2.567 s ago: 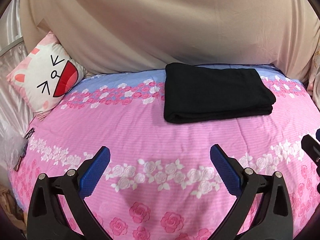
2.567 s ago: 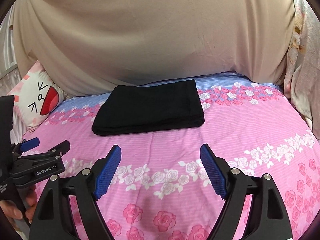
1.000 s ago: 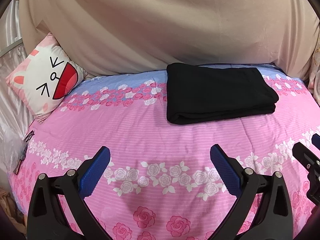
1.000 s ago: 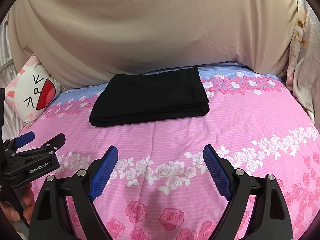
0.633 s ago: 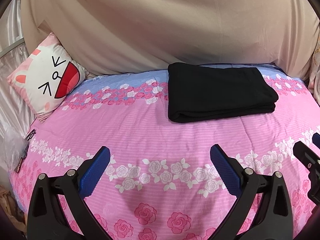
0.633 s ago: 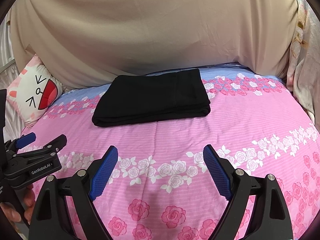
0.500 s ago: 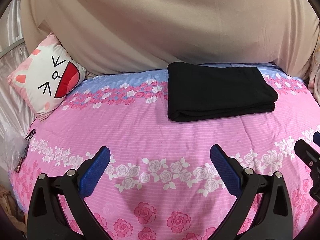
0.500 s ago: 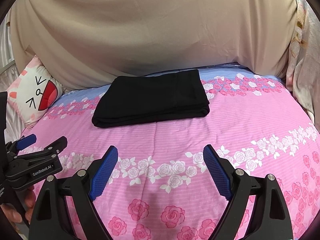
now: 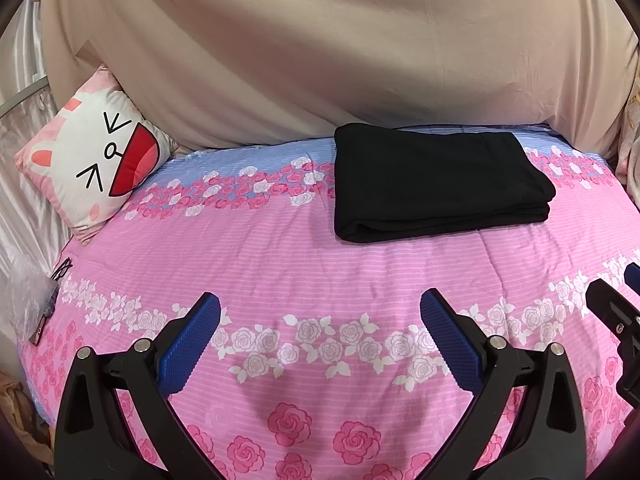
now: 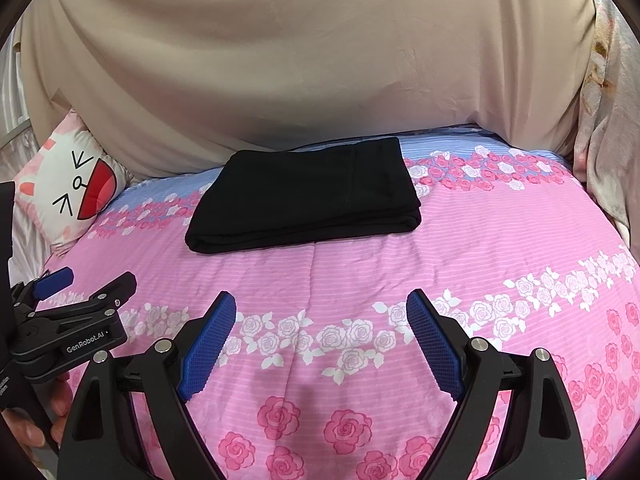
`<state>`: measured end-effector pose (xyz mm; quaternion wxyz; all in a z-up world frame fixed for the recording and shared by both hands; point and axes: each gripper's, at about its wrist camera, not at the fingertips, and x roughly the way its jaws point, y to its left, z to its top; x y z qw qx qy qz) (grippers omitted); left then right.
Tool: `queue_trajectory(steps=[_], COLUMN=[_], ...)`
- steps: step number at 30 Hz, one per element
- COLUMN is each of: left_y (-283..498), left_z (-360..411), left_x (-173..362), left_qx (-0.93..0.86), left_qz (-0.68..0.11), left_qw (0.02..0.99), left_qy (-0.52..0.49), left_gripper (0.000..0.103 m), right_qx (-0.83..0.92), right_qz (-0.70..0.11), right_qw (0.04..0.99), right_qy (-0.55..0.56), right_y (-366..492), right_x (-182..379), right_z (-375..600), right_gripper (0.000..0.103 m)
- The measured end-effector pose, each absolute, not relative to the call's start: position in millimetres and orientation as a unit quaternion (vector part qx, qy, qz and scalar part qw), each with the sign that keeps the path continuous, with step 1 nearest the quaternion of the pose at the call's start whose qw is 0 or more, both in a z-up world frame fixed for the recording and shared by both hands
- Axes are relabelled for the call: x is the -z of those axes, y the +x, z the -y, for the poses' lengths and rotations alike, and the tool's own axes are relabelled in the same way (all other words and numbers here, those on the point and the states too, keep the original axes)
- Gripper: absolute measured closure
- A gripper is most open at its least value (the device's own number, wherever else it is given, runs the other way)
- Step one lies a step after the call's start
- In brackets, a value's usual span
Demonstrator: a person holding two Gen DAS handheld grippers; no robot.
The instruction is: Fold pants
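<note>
Almost nothing has changed. Since the earliest pictures both views shifted a little: the folded black pants (image 9: 436, 184) sit slightly lower in frame, and the cartoon pillow (image 10: 68, 192) moved slightly sideways.

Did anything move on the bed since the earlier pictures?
Almost nothing. The views shifted very slightly; nothing was grabbed or let go. The folded black pants lie in the same spot on the pink rose bedspread, and the left gripper and right gripper stay open and empty.

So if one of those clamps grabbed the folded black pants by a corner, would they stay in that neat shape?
Probably not. The black pants are soft stacked layers with rounded folds, so they would likely droop and unfold. They look light, and may drag on the quilt.
</note>
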<state>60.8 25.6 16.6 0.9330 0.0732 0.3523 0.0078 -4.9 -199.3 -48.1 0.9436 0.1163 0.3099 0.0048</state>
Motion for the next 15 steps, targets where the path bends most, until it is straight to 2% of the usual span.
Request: queue_trajectory(steps=[15], left_y=[60.9], left_z=[-26.0], left_x=[-17.8], left_qx=[-0.004], left_qz=[-0.357], left_qw=[0.931], left_qy=[0.069], left_gripper=[0.005], right_qx=[-0.005], right_qz=[-0.309], right_qw=[0.944], right_qy=[0.117], right_y=[-5.3], right_x=[48.5], right_z=[199.3], right_gripper=[0.018])
